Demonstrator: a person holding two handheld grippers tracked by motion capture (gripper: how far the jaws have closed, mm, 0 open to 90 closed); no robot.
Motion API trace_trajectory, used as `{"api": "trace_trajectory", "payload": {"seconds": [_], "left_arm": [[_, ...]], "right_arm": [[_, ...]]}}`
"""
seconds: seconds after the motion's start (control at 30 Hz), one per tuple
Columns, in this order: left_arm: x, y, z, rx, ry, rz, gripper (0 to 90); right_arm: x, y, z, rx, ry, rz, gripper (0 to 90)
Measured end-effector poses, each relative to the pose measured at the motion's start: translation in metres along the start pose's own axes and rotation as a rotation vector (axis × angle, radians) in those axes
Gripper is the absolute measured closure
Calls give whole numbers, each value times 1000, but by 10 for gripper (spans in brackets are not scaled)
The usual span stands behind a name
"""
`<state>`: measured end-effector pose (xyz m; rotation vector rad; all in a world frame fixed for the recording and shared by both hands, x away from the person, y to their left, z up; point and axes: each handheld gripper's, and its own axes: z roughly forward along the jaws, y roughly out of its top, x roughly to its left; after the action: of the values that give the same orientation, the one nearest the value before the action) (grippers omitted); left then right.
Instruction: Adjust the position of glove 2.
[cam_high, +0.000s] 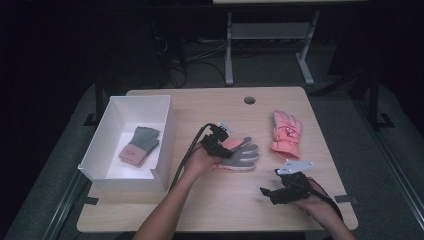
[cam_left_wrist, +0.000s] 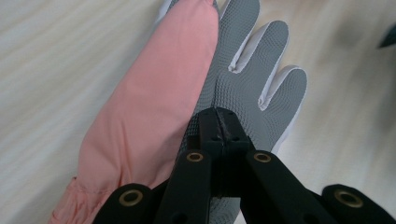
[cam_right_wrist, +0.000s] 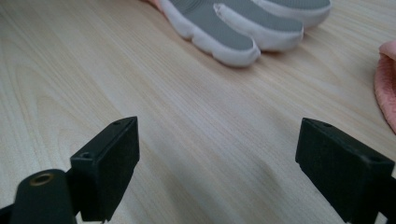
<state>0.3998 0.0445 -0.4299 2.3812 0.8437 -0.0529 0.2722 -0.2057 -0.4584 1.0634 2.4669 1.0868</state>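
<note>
Left tool (cam_high: 220, 142) is clamped shut on the grey-palmed glove (cam_high: 241, 155), palm side up, pink back folded beside it in the left gripper view (cam_left_wrist: 154, 116). Glove is found right of the white box (cam_high: 165, 130), resting on the counter (cam_high: 210, 200), not yet lifted. A grey-and-pink knit glove (cam_high: 140, 145) is already seen inside the box. Right tool (cam_high: 280, 192) is held wide open, nothing between its jaws, right of the box and well apart from it. Second pink glove (cam_high: 286, 134) is left further right. Risk judged: only a thin pinch of palm fabric is taken, so the glove could slip free or be dragged, or snagged on the box wall during transfer.
</note>
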Motion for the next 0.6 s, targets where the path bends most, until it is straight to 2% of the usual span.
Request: {"api": "trace_trajectory", "payload": {"seconds": [0.2, 0.33, 0.47, 0.6], "left_arm": [[-22, -1, 7, 1, -34, 37, 898], [-27, 0, 5, -11, -44, 50, 898], [-21, 5, -14, -48, -36, 58, 897], [-3, 10, -28, -67, 34, 46, 897]], "right_arm": [[0, 0, -1, -5, 1, 0, 131], [0, 0, -1, -5, 1, 1, 132], [-1, 0, -1, -5, -1, 1, 131], [0, 0, -1, -6, 0, 2, 131]]}}
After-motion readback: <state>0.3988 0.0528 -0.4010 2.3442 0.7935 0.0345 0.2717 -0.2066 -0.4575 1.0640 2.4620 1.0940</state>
